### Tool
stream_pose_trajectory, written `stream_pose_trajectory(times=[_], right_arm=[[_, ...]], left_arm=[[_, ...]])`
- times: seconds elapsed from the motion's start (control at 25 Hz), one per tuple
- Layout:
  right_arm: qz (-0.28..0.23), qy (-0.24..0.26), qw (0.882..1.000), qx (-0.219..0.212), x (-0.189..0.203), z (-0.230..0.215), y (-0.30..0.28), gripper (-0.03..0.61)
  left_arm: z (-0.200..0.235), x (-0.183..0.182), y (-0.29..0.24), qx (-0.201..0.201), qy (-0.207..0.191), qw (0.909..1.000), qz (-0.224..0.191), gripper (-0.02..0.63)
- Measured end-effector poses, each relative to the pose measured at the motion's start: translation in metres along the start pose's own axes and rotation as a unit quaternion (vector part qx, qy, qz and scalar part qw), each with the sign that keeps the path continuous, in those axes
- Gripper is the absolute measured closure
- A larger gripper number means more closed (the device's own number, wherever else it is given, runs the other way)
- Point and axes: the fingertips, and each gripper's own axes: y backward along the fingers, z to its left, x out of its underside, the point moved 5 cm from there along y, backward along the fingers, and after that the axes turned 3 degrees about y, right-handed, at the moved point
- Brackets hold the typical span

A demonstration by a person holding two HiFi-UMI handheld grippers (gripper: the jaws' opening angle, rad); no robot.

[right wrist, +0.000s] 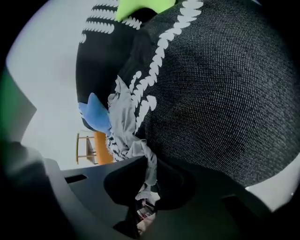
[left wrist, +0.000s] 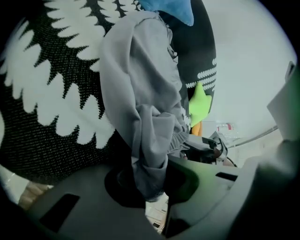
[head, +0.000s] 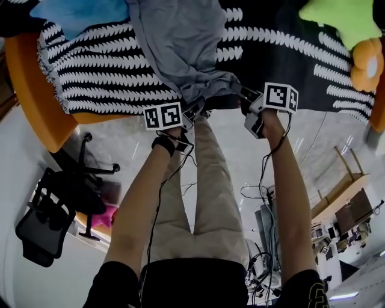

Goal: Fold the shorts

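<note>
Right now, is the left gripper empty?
No: the left gripper is clamped on a bunched fold of the grey shorts.

One pair of shorts (head: pixel 180 48), two grippers (left (head: pixel 198 107), right (head: pixel 243 96)), one blanket (head: pixel 289 54), one chair (head: pixel 54 216).

**A research lab's test room, set up for a cloth-handling trial**

We see a glossy white floor (head: pixel 129 141) with loose cables (head: pixel 255 191) across it, a black office chair (head: pixel 45 219) and desks (head: pixel 355 218) crowded with gear at the edge. An orange table (head: pixel 30 90) under a patterned cloth (head: pixel 108 66) is staged with shorts (head: pixel 174 42) and plush toys (head: pixel 343 18). The left gripper (head: pixel 203 107) and right gripper (head: pixel 244 96), each tagged with square markers, trail wires (head: pixel 157 204) along the person's arms.
</note>
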Motion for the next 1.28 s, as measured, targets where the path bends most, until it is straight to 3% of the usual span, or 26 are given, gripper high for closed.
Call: stream_pose_trajectory(times=[0.16, 0.32, 0.52, 0.68, 0.8, 1.04, 1.28], right_arm=[[0.005, 0.04, 0.999, 0.013, 0.022, 0.023, 0.009, 0.526], [0.031, 0.077, 0.996, 0.021, 0.074, 0.051, 0.02, 0.535], [0.06, 0.065, 0.996, 0.012, 0.139, 0.071, 0.03, 0.537], [0.084, 0.031, 0.996, 0.01, 0.192, 0.073, 0.039, 0.537], [0.093, 0.005, 0.996, 0.003, 0.215, 0.073, 0.045, 0.537], [0.079, -0.016, 0.997, -0.018, 0.204, 0.092, 0.051, 0.537], [0.033, -0.024, 0.996, -0.075, 0.115, 0.12, 0.037, 0.537]], left_arm=[[-0.026, 0.015, 0.045, 0.041, -0.015, 0.9986, 0.03, 0.558], [-0.03, 0.04, 0.098, 0.05, -0.033, 0.9956, 0.072, 0.563], [-0.019, 0.073, 0.147, 0.067, -0.009, 0.9895, 0.128, 0.566], [-0.017, 0.108, 0.178, 0.077, 0.026, 0.9793, 0.185, 0.566], [-0.016, 0.125, 0.189, 0.07, 0.053, 0.9761, 0.199, 0.566], [-0.032, 0.114, 0.203, 0.074, 0.082, 0.9804, 0.163, 0.566], [-0.052, 0.02, 0.189, 0.124, 0.07, 0.9834, 0.112, 0.561]])
